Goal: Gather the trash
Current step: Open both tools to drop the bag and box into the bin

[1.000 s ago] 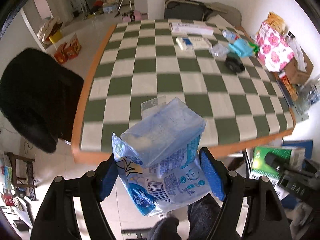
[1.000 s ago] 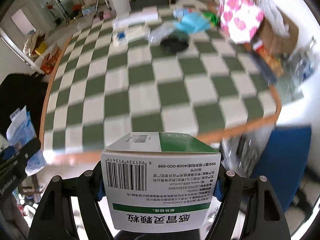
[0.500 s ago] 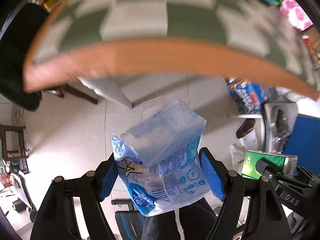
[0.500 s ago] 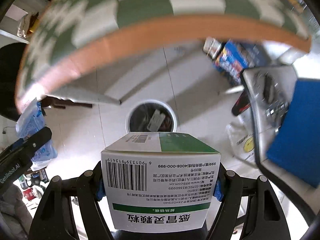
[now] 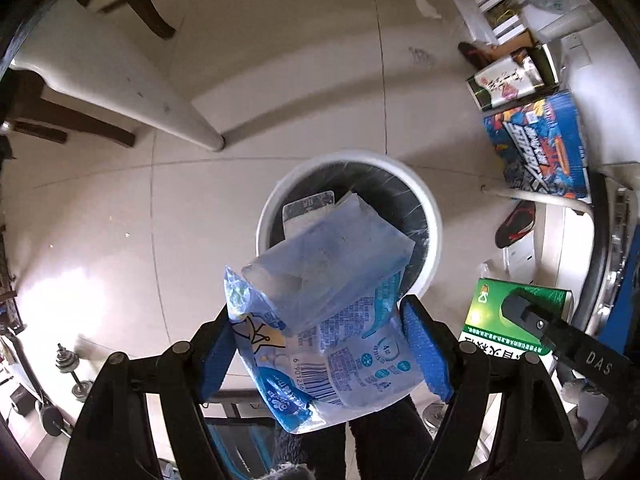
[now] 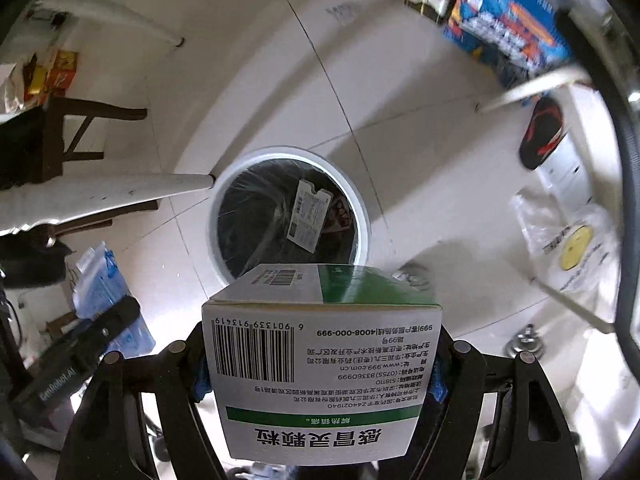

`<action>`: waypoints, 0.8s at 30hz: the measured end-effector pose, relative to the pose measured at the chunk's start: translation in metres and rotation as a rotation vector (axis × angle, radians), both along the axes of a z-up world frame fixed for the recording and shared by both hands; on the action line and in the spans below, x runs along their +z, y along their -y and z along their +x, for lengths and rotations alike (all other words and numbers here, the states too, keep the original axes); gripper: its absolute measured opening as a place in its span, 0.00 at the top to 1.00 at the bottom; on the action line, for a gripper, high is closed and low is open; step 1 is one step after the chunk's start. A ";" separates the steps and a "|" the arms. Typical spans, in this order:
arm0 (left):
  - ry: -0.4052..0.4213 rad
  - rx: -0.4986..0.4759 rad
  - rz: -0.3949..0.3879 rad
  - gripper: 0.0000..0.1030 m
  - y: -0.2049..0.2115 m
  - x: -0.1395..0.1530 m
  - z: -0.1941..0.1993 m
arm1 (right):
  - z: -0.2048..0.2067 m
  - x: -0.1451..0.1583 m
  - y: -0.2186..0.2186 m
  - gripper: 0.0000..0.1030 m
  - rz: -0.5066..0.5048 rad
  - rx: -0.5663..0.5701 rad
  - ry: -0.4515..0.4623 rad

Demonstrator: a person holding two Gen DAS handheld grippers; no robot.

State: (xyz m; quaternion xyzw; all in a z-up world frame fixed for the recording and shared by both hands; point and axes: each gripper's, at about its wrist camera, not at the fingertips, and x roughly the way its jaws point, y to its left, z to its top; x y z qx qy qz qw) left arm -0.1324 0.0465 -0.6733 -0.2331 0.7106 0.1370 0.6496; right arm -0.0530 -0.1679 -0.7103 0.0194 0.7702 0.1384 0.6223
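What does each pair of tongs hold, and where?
Left tongs: blue plastic wrapper, pinched across its lower half. Right tongs: green-and-white medicine box, clamped by its two sides.

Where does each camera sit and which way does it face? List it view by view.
Left wrist: on the left hand-held gripper, facing down at the trash bin; blue wrapper clamped.
Right wrist: on the right hand-held gripper, facing down at the same bin; medicine box clamped.
Shared: bin, floor; each shows the other gripper.
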 end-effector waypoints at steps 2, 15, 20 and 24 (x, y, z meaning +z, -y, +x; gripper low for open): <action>-0.003 0.019 -0.015 0.02 -0.002 -0.012 -0.002 | 0.002 -0.025 0.000 0.23 0.008 -0.013 -0.019; -0.011 0.026 0.071 0.00 -0.010 0.000 -0.016 | 0.007 -0.054 -0.010 0.02 0.064 -0.016 -0.028; -0.016 0.027 0.112 0.00 -0.008 0.024 -0.027 | 0.000 -0.026 -0.021 0.02 -0.067 0.119 0.082; -0.025 0.036 0.126 0.00 -0.005 0.049 -0.039 | -0.011 0.005 -0.023 0.02 -0.141 0.222 0.158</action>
